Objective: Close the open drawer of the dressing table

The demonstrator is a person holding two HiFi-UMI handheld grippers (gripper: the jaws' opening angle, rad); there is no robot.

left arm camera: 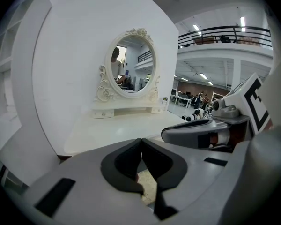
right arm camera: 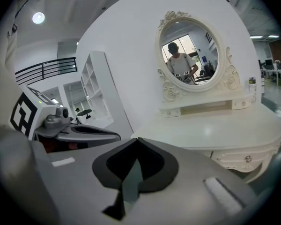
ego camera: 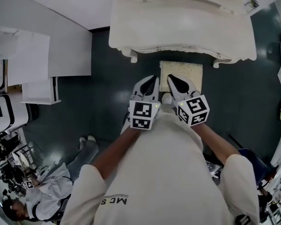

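**A:** Where is the dressing table standing?

**B:** The dressing table (ego camera: 178,22) is standing straight ahead of the person, and its white surface is filling the top of the head view. The oval mirror (right arm camera: 189,55) in its ornate frame is rising at the back.

**A:** And the drawer that needs closing?

**B:** A cream square panel (ego camera: 180,76) is sticking out from under the middle of the front edge, over the dark floor (ego camera: 107,93). I cannot tell whether it is the open drawer or a stool top. Further right along the front, the small drawers (right arm camera: 246,159) with knobs are sitting flush.

**A:** What are the two grippers doing?

**B:** They are being held side by side, close to the person's chest, and both are pointing at the table. In the head view the left gripper (ego camera: 151,81) is showing just left of the panel. The right gripper (ego camera: 174,80) is overlapping the panel's near edge. Whether either is touching the panel is not showing.

**A:** Is either gripper holding anything?

**B:** No. The left gripper's jaws are meeting tip to tip with nothing between them, and the right gripper's jaws are doing the same.

**A:** Is anything else showing nearby?

**B:** A white shelf unit (ego camera: 40,86) is standing off to the left. Another person (ego camera: 47,191) in white is showing at the lower left.
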